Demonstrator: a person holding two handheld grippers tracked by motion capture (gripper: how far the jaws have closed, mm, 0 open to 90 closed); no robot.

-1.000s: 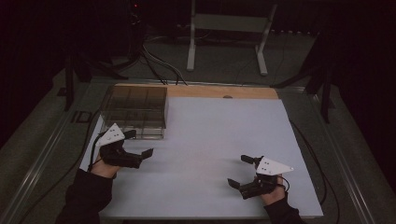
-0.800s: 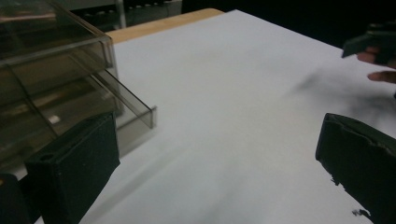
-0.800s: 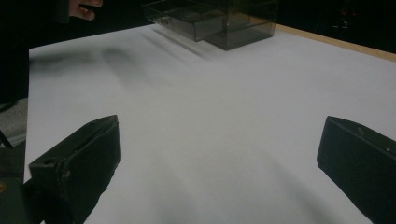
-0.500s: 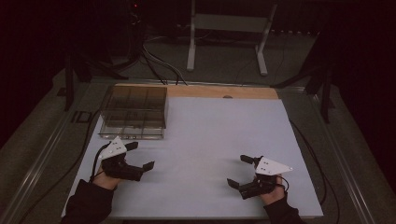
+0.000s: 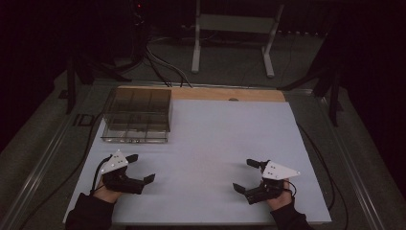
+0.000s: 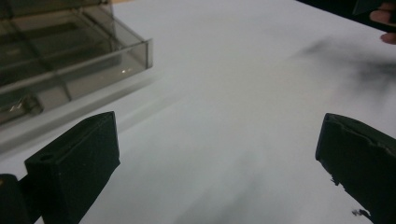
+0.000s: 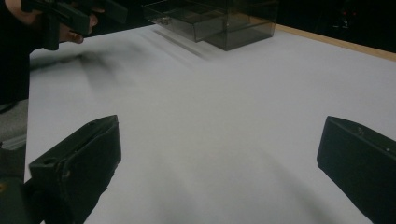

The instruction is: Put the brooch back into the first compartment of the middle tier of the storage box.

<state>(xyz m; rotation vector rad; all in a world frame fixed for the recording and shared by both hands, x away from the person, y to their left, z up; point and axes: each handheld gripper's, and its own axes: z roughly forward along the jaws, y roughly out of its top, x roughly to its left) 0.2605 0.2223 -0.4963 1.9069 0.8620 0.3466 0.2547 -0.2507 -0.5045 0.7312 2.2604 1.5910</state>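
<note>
Tongs on both sides stand spread and empty. The clear compartment box (image 5: 137, 115) sits at the far left of the desk (image 5: 225, 139), its long side running across — up and slightly right of the left tongs (image 5: 140, 167), well apart from the right tongs (image 5: 244, 175), so the left hand is nearer. Since a second ago the left tongs have drawn back from the box toward the near edge — the right ones have held.
</note>
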